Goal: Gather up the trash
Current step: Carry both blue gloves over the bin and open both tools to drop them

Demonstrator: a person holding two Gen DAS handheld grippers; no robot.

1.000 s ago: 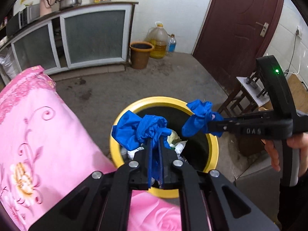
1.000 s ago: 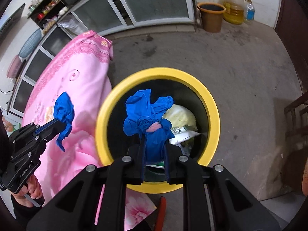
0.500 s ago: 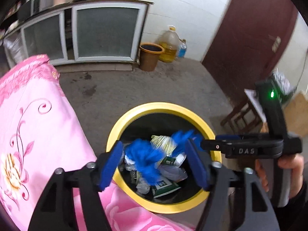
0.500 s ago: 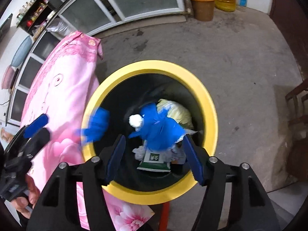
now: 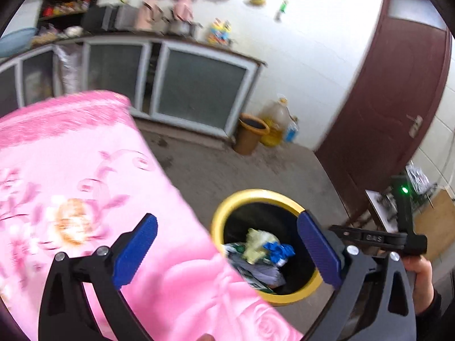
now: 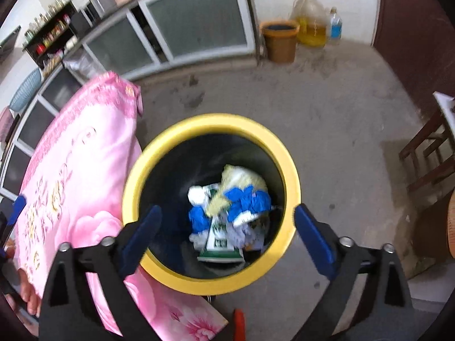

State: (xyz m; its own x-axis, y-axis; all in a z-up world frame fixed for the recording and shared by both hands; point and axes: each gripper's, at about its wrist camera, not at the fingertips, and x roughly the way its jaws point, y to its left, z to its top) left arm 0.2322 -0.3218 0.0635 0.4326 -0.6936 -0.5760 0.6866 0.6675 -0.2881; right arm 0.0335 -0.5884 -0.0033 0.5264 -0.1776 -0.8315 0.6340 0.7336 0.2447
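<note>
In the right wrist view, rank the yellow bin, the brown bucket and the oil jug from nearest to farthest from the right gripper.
1. Yellow bin, right below the right gripper.
2. Brown bucket, far across the floor by the cabinet.
3. Oil jug, just behind the bucket, against the wall.

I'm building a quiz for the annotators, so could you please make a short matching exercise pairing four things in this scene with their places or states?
Things:
1. blue gloves
2. left tool
3. brown bucket
4. pink cloth

Places or states:
A. on the floor beside the oil jug
B. open, holding nothing
C. inside the yellow-rimmed bin
D. spread beside the bin

Pairs: 1-C, 2-B, 3-A, 4-D
</note>
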